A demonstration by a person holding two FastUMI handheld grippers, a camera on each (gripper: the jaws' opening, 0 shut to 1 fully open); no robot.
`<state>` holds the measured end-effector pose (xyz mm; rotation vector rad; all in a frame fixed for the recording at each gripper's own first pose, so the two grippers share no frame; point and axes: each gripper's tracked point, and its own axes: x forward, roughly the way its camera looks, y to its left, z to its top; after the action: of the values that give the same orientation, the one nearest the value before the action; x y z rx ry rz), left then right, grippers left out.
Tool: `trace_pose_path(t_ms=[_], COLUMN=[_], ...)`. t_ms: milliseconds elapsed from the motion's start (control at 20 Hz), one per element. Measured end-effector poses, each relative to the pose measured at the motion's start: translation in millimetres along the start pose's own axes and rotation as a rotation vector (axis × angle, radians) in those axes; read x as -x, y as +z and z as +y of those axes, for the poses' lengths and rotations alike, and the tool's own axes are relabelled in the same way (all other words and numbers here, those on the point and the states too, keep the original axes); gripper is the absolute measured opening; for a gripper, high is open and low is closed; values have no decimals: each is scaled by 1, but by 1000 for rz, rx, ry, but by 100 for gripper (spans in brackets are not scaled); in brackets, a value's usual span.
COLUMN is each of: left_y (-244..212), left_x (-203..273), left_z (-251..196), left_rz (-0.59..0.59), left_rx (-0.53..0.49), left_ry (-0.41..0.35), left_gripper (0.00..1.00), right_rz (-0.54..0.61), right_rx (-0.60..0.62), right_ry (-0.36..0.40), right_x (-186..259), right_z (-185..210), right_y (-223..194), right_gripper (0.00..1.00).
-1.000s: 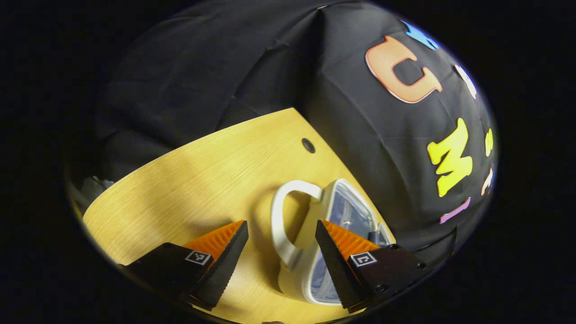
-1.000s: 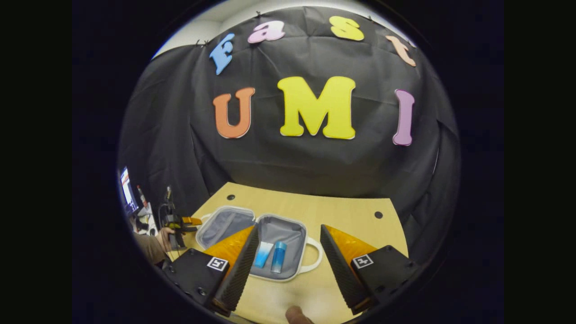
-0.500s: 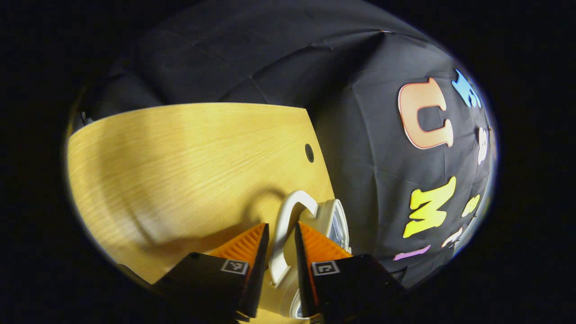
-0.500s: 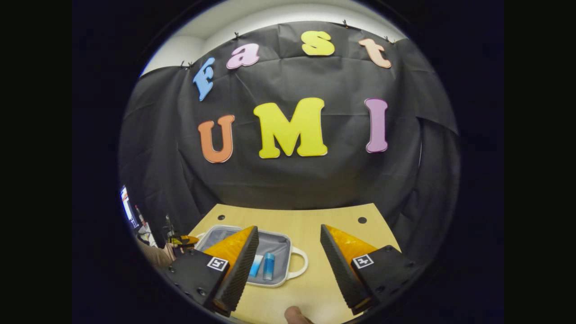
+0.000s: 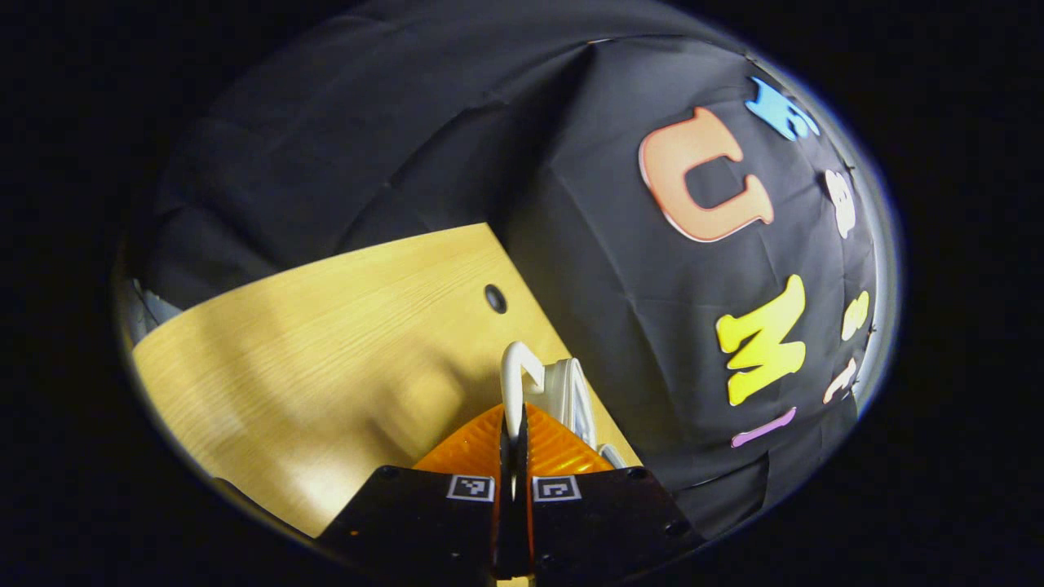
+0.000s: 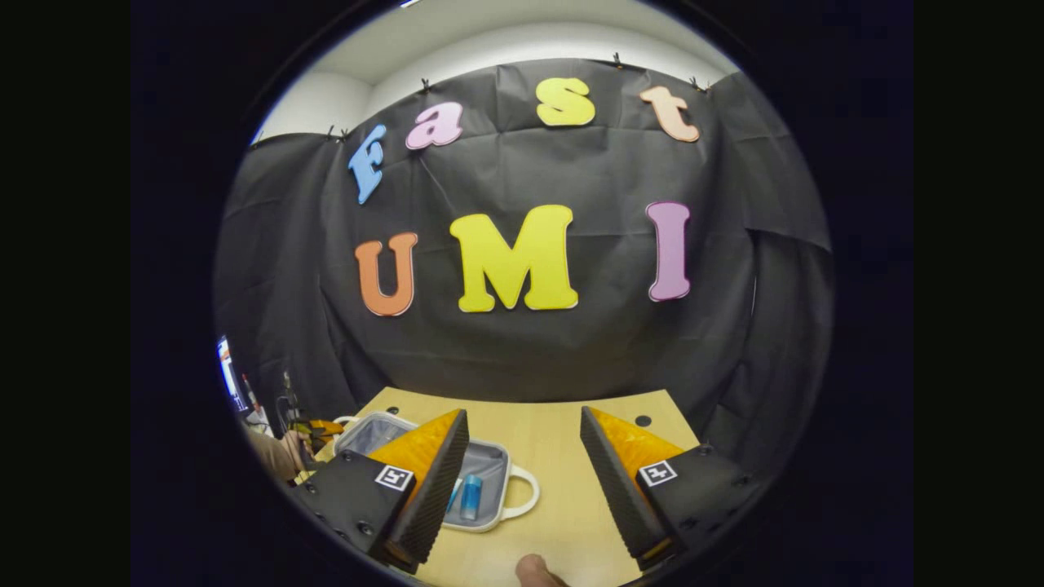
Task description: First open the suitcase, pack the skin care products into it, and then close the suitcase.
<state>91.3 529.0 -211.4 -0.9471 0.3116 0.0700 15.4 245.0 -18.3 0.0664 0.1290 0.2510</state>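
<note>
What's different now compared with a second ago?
The left gripper, open around the suitcase lid's handle before, has closed on it and tipped the lid up on edge. The right gripper stays open and has drawn back. Two products remain inside the suitcase.

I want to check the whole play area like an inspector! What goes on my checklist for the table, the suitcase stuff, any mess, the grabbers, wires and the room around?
Surface: wooden table, with round holes near its far edge.
Job's things: small white suitcase lies open, grey lining showing; a blue bottle and a pale tube lie inside; one white handle sticks out on the near half.
Clutter: nothing seen on the table.
Grippers: left gripper has its fingers pressed on the suitcase's other white handle; right gripper hangs open above the table, holding nothing.
Cables: nothing seen.
Surroundings: black cloth wall behind the table; a person's hand at the far left; white ceiling above.
</note>
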Motion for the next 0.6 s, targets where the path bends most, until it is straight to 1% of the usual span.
trace_pose_path(t_ms=[150,300,400,600], left_y=[4,-3,-17,-57], left_x=[13,21,26,32], left_z=[-51,-116,-150,-213], left_rz=[-6,-24,-18,1], left_rx=[-147,-252,-319,-425], left_ry=[-38,-103,-135,-198], left_gripper=[3,3,3,3], right_rz=[-37,-65,-75,-81], right_rx=[4,21,27,24], right_ry=[28,58,74,109], right_x=[3,6,9,14], right_z=[-9,-18,-25,-36], right_y=[12,20,24,25], right_gripper=[81,81,81,81])
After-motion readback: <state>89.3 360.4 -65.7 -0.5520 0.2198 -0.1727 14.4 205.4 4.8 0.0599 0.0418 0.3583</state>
